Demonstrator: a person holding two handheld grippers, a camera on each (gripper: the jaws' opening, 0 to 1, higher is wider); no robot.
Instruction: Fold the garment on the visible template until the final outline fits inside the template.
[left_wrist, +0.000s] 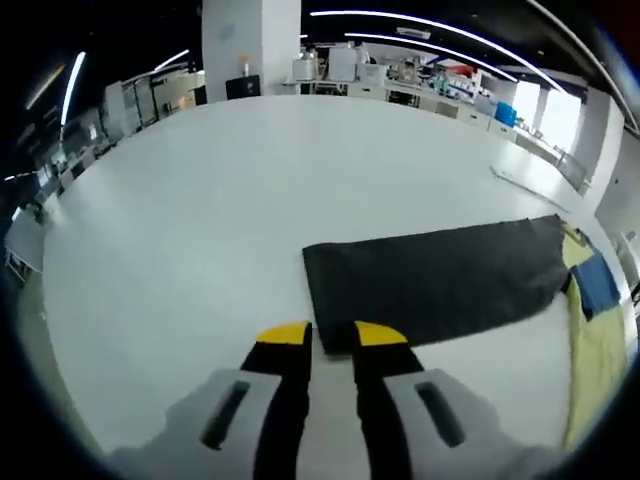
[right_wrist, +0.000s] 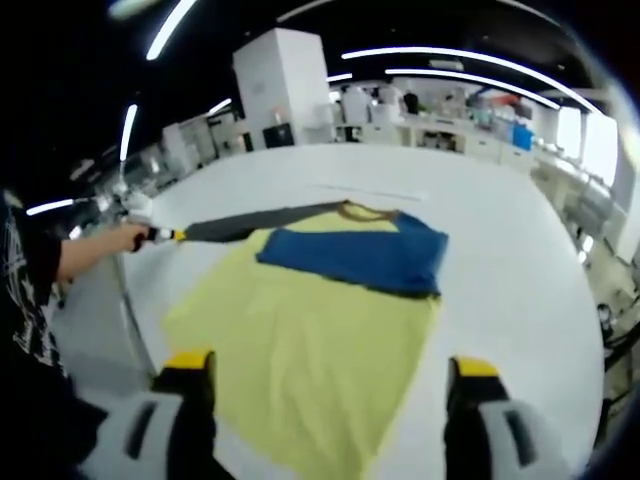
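Two grippers are mine here. My left gripper (left_wrist: 331, 336) has its jaws drawn narrow, tips at the near edge of the dark template (left_wrist: 435, 283), though I cannot tell whether they pinch it. My right gripper (right_wrist: 331, 368) stands wide, holding nothing, above the yellow garment (right_wrist: 310, 350) with its blue sleeve (right_wrist: 355, 255) folded across, spread mid-surface on the white table (right_wrist: 500, 260) just beside the template.

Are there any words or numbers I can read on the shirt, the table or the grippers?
None can be read.
Yellow garment: plain, with a blue sleeve, no print showing.
Dark sleeve: plain.
White table: no markings.
Far shelves: boxes and equipment too small and blurred to read.
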